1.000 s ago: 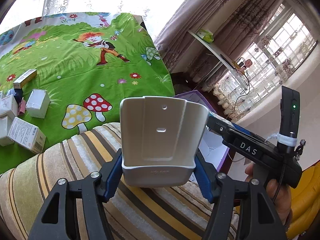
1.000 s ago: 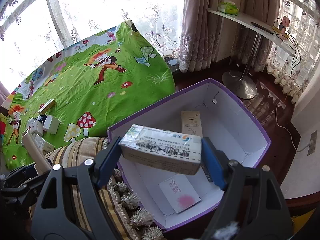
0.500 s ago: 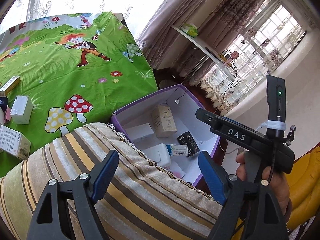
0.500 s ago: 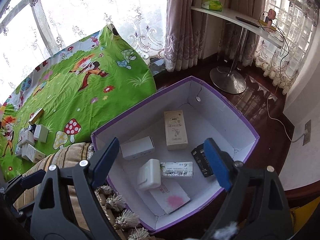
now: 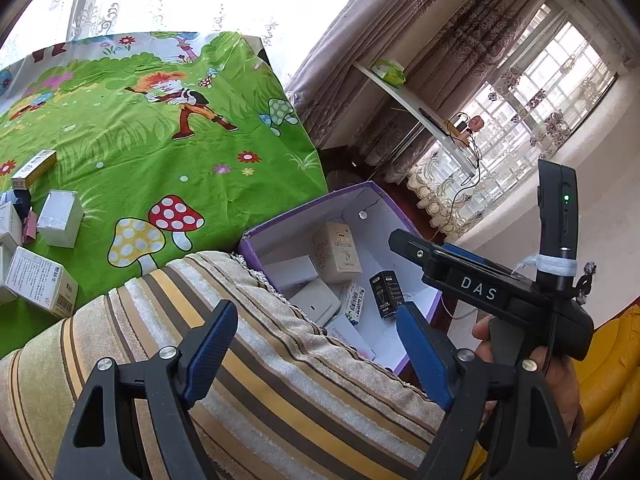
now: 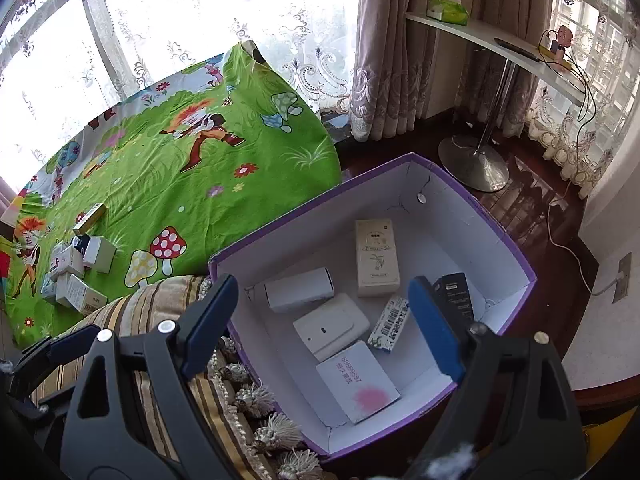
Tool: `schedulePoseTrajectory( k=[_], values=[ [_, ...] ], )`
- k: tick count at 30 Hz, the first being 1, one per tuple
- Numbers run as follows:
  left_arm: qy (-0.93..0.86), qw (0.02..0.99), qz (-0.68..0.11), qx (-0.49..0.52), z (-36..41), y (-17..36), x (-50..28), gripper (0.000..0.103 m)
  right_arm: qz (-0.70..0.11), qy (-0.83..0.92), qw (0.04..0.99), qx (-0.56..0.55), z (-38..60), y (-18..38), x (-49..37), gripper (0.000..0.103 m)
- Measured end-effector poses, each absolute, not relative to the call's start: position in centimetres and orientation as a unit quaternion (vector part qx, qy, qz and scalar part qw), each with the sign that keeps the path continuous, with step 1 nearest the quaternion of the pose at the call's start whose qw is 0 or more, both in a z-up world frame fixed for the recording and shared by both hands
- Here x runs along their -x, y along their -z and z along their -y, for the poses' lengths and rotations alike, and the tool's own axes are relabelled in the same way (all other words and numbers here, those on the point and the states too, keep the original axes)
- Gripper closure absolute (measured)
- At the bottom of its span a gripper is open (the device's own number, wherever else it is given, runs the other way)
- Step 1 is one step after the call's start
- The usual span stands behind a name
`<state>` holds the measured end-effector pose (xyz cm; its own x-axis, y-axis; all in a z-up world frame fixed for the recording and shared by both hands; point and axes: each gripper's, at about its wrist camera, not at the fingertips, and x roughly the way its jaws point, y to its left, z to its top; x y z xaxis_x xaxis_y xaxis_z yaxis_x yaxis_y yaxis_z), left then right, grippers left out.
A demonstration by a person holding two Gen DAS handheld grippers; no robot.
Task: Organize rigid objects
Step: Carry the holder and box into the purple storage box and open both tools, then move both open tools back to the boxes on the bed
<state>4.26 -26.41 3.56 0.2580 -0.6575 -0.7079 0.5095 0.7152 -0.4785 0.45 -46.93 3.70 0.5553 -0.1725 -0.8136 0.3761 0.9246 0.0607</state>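
A purple box (image 6: 472, 240) with a white inside stands on the floor beside a striped cushion. In it lie a white plastic holder (image 6: 331, 331), a barcoded carton (image 6: 390, 324), a cream box (image 6: 377, 256), a black box (image 6: 456, 296), a white box (image 6: 300, 289) and a white card (image 6: 358, 380). My right gripper (image 6: 323, 282) hangs open above the box, nothing between its fingers. My left gripper (image 5: 316, 310) is open over the cushion's edge, also with nothing in it. From there the box (image 5: 308, 210) and holder (image 5: 316, 300) show beyond it.
Several small cartons (image 5: 40, 284) lie at the left on a green cartoon cloth (image 5: 160, 160). The striped cushion (image 5: 240, 380) fills the foreground. A hand (image 5: 560, 380) holds the right gripper's body at the right. A shelf on a metal stand (image 6: 472, 160) is behind the box.
A second ago my left gripper held the white holder and my right gripper held the barcoded carton. Both have opened, and the two things now lie in the purple box.
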Motion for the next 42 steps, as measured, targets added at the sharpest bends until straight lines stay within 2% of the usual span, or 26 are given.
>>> schedulePoseTrajectory(
  k=[25,34,42],
  values=[
    [0.212,0.851,-0.470,0.099,11.5,-5.0,-10.9,0.020,-0.482,0.006,0.876,-0.029,32.9,-5.2,-6.1,0.014],
    [0.146,0.865,-0.465,0.117,6.0,-4.2,-14.6,0.020,-0.535,-0.065,0.842,0.004,26.5,-2.7,-9.5,0.014],
    [0.067,0.863,-0.475,0.159,0.1,-1.4,-16.6,0.020,-0.584,-0.108,0.801,0.074,21.0,1.0,-12.0,0.014]
  ],
)
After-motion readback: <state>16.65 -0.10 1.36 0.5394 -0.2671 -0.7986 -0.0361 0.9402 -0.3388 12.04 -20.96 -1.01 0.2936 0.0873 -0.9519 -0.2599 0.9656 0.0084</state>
